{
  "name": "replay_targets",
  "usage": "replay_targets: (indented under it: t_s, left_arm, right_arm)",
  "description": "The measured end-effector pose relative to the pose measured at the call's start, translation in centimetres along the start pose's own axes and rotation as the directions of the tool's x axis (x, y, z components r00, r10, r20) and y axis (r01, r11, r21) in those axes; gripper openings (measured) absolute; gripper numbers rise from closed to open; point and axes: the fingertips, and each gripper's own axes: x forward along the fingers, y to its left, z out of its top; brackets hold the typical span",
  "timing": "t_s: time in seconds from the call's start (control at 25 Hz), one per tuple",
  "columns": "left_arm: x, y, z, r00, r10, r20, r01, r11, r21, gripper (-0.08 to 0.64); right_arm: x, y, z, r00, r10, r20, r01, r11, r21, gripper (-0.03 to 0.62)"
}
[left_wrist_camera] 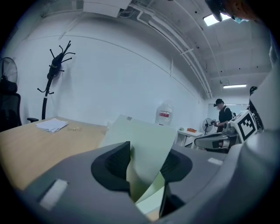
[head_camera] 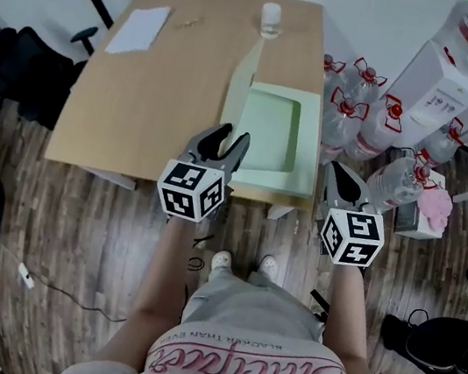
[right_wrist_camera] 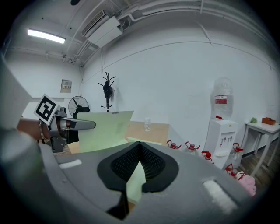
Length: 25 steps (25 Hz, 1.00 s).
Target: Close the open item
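Note:
A pale green flat box (head_camera: 270, 130) lies open at the near right part of the wooden table (head_camera: 141, 104). Its lid (head_camera: 242, 76) stands up along the box's left side; it also shows in the left gripper view (left_wrist_camera: 144, 138) and the right gripper view (right_wrist_camera: 105, 129). My left gripper (head_camera: 227, 140) is at the box's near left corner, jaws apart, the lid seen through the gap and nothing pressed. My right gripper (head_camera: 341, 175) hovers just off the box's near right corner, past the table's edge, with its tips (right_wrist_camera: 140, 146) together.
A white paper sheet (head_camera: 139, 28) and a small clear cup (head_camera: 271, 19) lie at the table's far end. Several water jugs (head_camera: 362, 114) and a dispenser (head_camera: 434, 82) stand right of the table. Black chairs (head_camera: 23, 66) stand left. A person (left_wrist_camera: 222, 114) is far off.

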Motion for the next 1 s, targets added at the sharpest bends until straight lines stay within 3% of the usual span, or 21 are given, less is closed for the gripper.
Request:
replay_targets:
  t_s: [0.28,0.6,1.0]
  left_arm:
    - [2.1,-3.5,-1.7,0.993,-0.070,-0.097,0.076,0.995,0.062,0.185]
    - [4.1,-6.5,-4.1,0.972,-0.097,-0.214,0.127,0.983,0.131,0.193]
    - [6.6,-8.9,-6.8,0.954,-0.035,-0.297,0.107,0.967,0.231,0.196]
  right_arm:
    - [-1.3,-1.6,-0.6,0.999,-0.034,0.001,0.034,0.999,0.017,0.003]
    - [-1.5,-2.6,-2.4,0.999,-0.034,-0.037,0.036,0.999,0.037,0.003]
    - [-0.4,-2.5,-4.7,0.996,0.013,-0.084,-0.008,0.998,0.059,0.003]
